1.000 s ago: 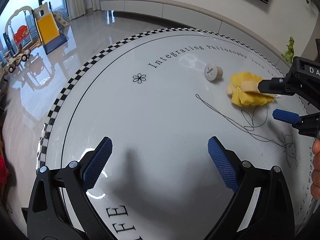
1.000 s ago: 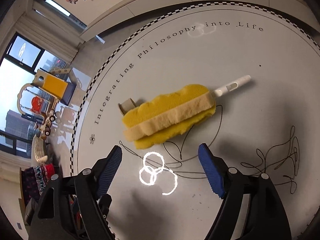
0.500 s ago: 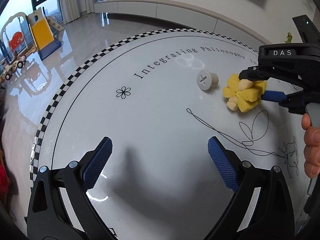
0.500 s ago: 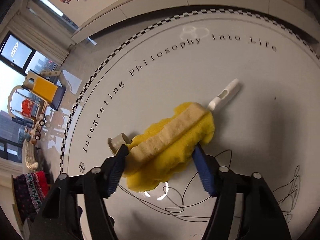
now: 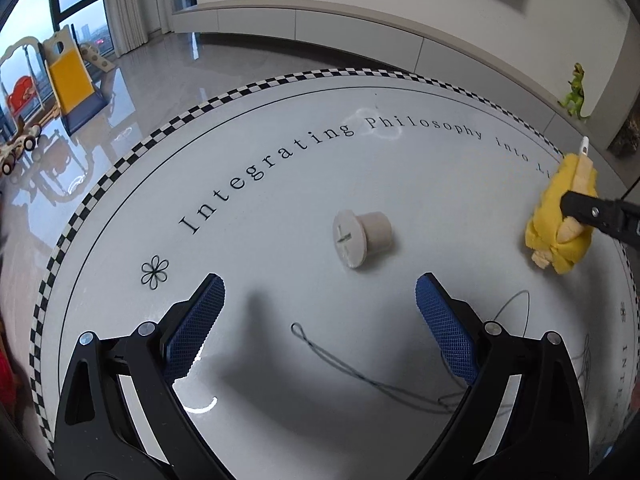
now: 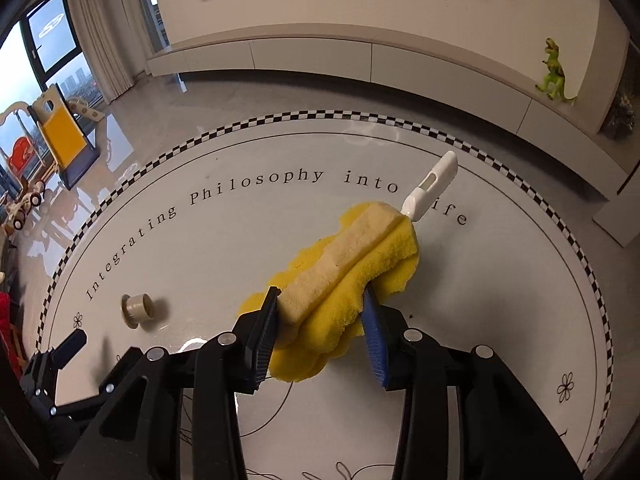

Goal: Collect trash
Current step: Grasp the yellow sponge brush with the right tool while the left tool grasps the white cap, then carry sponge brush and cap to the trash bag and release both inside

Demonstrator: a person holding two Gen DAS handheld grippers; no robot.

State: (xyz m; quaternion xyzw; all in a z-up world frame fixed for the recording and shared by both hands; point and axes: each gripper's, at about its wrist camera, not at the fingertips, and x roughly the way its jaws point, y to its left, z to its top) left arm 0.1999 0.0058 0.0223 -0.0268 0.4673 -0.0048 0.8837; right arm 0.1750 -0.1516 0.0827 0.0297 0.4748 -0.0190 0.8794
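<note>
Round and white, the surface carries a checkered rim, a ring of black lettering and thin line drawings; behind it run a glossy floor, a low white cabinet with a green dinosaur, and a toy slide by the window.

Your right tool is closing on the yellow duster: the black finger presses its beige strip from the left, the blue pad digs into the yellow fluff on the right. The duster's white handle points away toward the far rim. From the left wrist view the duster sits at the right side of the surface, with a black finger across it; whether it has left the surface, you cannot tell.

Your left tool stands released, its blue pads wide apart with nothing between them. A beige plug lies on its side just ahead of those pads, well apart from the duster.
</note>
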